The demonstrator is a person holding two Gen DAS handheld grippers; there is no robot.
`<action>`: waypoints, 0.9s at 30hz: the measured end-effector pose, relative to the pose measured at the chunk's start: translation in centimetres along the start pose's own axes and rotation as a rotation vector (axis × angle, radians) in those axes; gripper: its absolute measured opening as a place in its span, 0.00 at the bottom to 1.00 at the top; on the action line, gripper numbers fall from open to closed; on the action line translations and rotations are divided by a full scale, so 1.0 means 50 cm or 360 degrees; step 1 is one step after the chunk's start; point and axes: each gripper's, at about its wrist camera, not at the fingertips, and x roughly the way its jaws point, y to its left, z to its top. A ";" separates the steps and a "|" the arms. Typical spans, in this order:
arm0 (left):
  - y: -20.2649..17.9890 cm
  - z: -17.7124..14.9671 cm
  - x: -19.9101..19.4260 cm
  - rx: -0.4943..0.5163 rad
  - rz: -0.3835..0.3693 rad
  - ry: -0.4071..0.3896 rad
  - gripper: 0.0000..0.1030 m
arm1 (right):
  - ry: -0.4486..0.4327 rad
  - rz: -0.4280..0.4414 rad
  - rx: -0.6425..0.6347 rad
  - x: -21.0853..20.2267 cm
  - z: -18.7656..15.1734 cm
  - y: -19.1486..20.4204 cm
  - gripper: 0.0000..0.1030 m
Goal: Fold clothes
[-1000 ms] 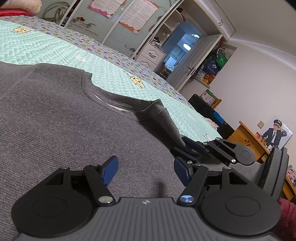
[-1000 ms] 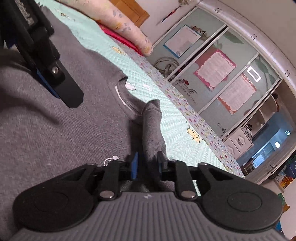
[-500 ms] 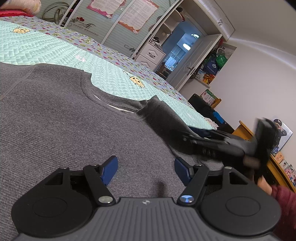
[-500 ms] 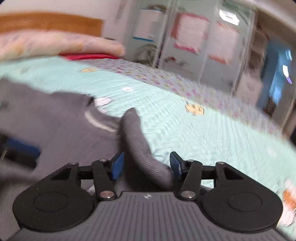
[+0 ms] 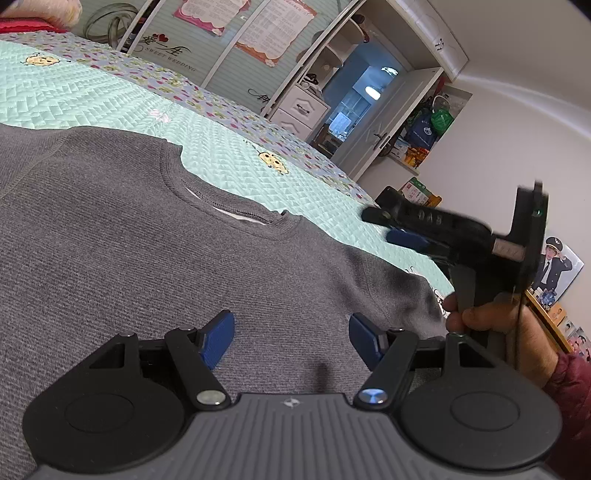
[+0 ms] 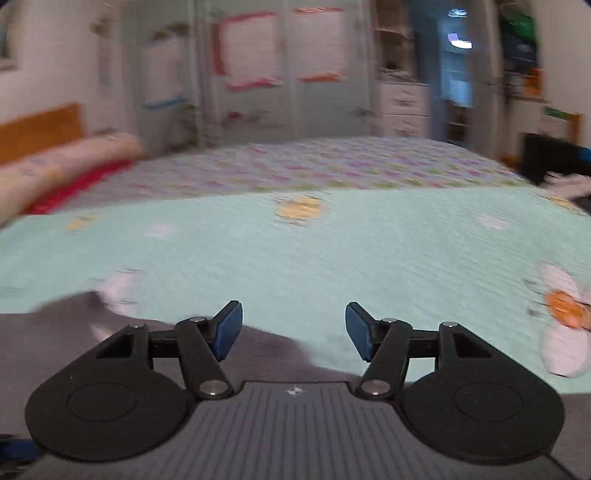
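Observation:
A grey knit sweater [image 5: 155, 251] lies spread flat on the mint-green quilted bedspread [image 5: 229, 155], its round collar toward the far side. My left gripper [image 5: 291, 338] hovers open just over the sweater's chest, nothing between its blue pads. My right gripper [image 6: 293, 330] is open and empty, raised above the sweater's edge [image 6: 66, 317], its view blurred by motion. In the left wrist view the right gripper [image 5: 402, 229] floats above the sweater's right shoulder, held by a hand [image 5: 491, 325] in a dark red sleeve.
A wardrobe with pink posters [image 5: 229, 26] stands beyond the bed, with an open doorway [image 5: 354, 103] and white drawers [image 5: 299, 107]. Pillows and a red cloth [image 6: 62, 173] lie at the headboard. A wooden cabinet with a framed photo [image 5: 557, 266] stands at the right.
The right gripper opened and let go of the sweater's folded-up sleeve, then lifted away and swung right. The sleeve now lies flat. The left gripper stayed open in place.

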 end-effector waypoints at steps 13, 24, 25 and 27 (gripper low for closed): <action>-0.003 0.005 -0.003 0.0025 0.0027 0.0048 0.67 | 0.0328 0.0301 0.0288 0.078 -0.029 0.007 0.42; -0.029 0.005 -0.013 0.0094 0.0152 0.0119 0.66 | 0.0487 0.0363 0.0274 -0.075 -0.117 0.028 0.43; -0.041 -0.002 -0.021 0.0156 0.0194 0.0136 0.67 | 0.0497 0.0362 0.0253 -0.090 -0.121 0.033 0.43; -0.059 -0.017 -0.040 0.0271 0.0255 0.0166 0.67 | 0.0513 0.0362 0.0269 -0.121 -0.136 0.034 0.43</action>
